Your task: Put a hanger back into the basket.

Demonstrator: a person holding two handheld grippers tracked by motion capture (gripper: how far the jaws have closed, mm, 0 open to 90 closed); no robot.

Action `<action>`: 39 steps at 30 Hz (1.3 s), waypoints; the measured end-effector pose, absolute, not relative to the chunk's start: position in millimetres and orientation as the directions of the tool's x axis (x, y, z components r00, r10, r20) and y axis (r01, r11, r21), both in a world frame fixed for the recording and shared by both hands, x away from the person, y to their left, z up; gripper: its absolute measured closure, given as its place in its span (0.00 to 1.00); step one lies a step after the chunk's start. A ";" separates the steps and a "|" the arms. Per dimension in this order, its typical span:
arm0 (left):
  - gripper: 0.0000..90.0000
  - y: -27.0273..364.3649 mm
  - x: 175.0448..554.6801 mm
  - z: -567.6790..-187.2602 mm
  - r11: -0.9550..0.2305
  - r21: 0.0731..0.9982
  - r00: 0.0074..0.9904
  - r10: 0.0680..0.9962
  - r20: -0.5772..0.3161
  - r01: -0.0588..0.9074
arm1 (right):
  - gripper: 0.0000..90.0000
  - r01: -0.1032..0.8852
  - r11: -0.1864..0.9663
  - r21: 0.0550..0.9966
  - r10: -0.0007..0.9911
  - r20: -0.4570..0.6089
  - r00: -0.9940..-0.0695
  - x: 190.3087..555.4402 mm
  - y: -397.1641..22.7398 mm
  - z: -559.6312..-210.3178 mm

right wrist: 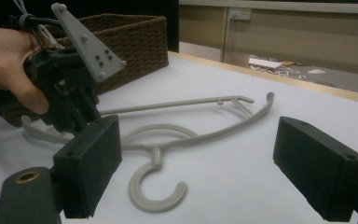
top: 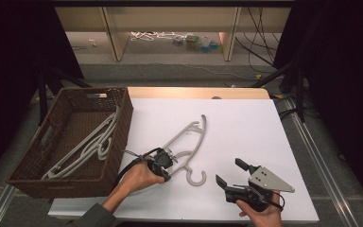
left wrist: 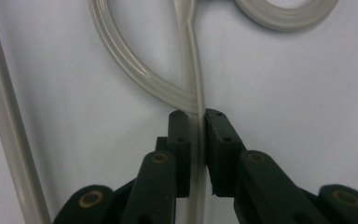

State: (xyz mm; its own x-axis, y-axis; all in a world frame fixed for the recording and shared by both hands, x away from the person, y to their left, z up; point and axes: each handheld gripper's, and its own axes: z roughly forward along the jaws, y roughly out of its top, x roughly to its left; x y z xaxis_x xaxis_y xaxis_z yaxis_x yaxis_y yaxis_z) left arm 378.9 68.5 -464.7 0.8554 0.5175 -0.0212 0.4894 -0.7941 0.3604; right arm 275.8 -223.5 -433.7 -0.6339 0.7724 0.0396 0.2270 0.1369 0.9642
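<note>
A pale grey plastic hanger (top: 189, 132) lies flat on the white table top (top: 246, 127), its hook (top: 197, 178) toward the near edge. My left gripper (top: 169, 160) is shut on the hanger close to the hook. In the left gripper view the two black pads (left wrist: 220, 140) pinch a thin bar of the hanger (left wrist: 140, 77), with the left gripper (left wrist: 196, 116) low over the table. My right gripper (top: 230, 172) rests to the right of the hook, open, nothing between its jaws. In the right gripper view the right gripper (right wrist: 198, 140) frames the hanger (right wrist: 156, 196) and the left gripper (right wrist: 70, 93) beyond.
A brown wicker basket (top: 123, 137) stands at the table's left edge with several grey hangers (top: 90, 144) inside. It also rises behind the left hand as the basket (right wrist: 135, 32). White surface stretches to the right and far side of the hanger.
</note>
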 end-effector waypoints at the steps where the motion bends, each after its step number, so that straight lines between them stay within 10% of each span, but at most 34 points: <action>1: 0.90 68.5 378.9 -464.7 -0.794 0.360 0.855 0.518 -0.021 0.489 | 0.18 0.226 0.135 0.965 0.771 0.041 -0.636 275.9 -223.3 -433.7; 39: 0.91 122.5 394.9 -416.8 -0.328 0.699 0.706 0.615 -0.353 0.635 | 0.18 0.230 0.127 0.965 0.766 0.052 -0.641 275.6 -222.8 -434.0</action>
